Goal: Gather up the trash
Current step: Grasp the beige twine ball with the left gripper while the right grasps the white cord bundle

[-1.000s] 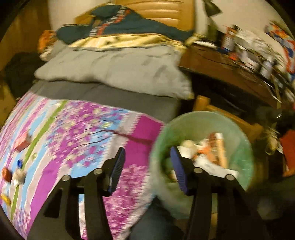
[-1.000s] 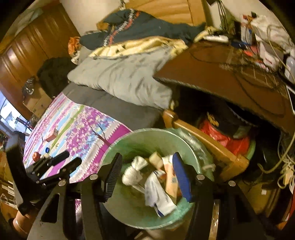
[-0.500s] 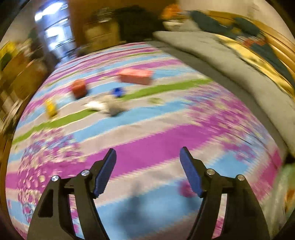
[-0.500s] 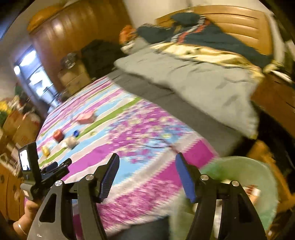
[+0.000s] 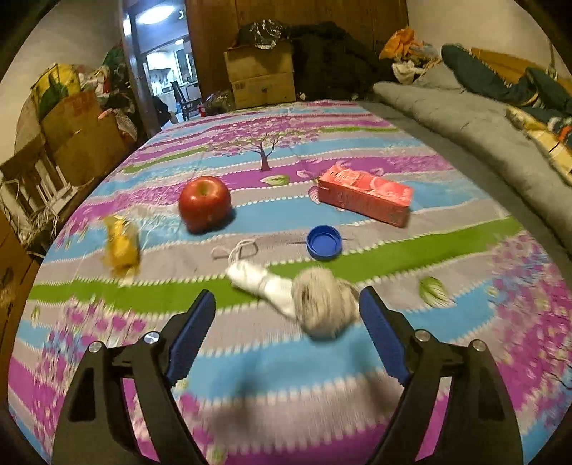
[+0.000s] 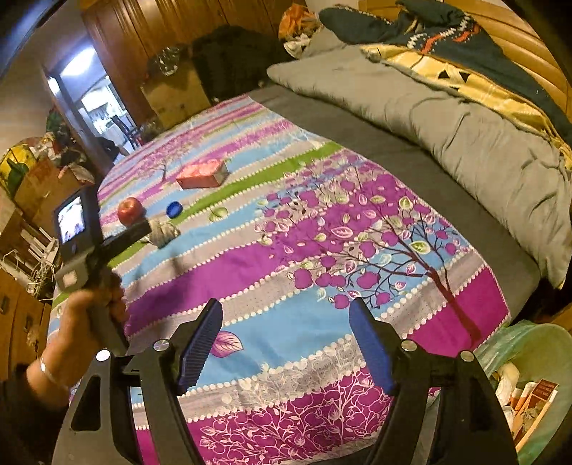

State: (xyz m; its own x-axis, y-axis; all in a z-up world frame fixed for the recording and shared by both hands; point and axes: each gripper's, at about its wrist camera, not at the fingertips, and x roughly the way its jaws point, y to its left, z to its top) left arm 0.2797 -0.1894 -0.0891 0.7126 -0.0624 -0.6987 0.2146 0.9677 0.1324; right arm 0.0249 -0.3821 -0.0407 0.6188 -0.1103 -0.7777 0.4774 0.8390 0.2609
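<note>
My left gripper [image 5: 287, 332] hangs over the flowered bedspread [image 5: 286, 379], jaws opening, pads touching nothing. A grey crumpled wad [image 5: 325, 309] lies just ahead between the fingertips, against a white mask [image 5: 255, 280]. Beyond lie a blue bottle cap [image 5: 324, 243], a red apple [image 5: 204, 203], a pink carton [image 5: 364, 196] and a yellow wrapper [image 5: 121, 245]. My right gripper [image 6: 286, 339] is nearer the bed's edge, jaws opening, nothing between them. It sees the left gripper [image 6: 144, 229] by the wad [image 6: 162, 230], and the green trash bin [image 6: 547, 343], part filled, low at right.
A grey quilt [image 6: 447, 107] and heaped bedding [image 6: 447, 32] fill the bed's right side. Cardboard boxes [image 5: 261, 75] and dark bags stand past the far edge, more boxes [image 5: 78, 132] at the left by an open doorway. A person's hand [image 6: 85, 311] holds the left gripper.
Both views have swung away from the trash bin and across to the bed, the left one far enough to bring the litter close. Both pairs of jaws stand wider than before.
</note>
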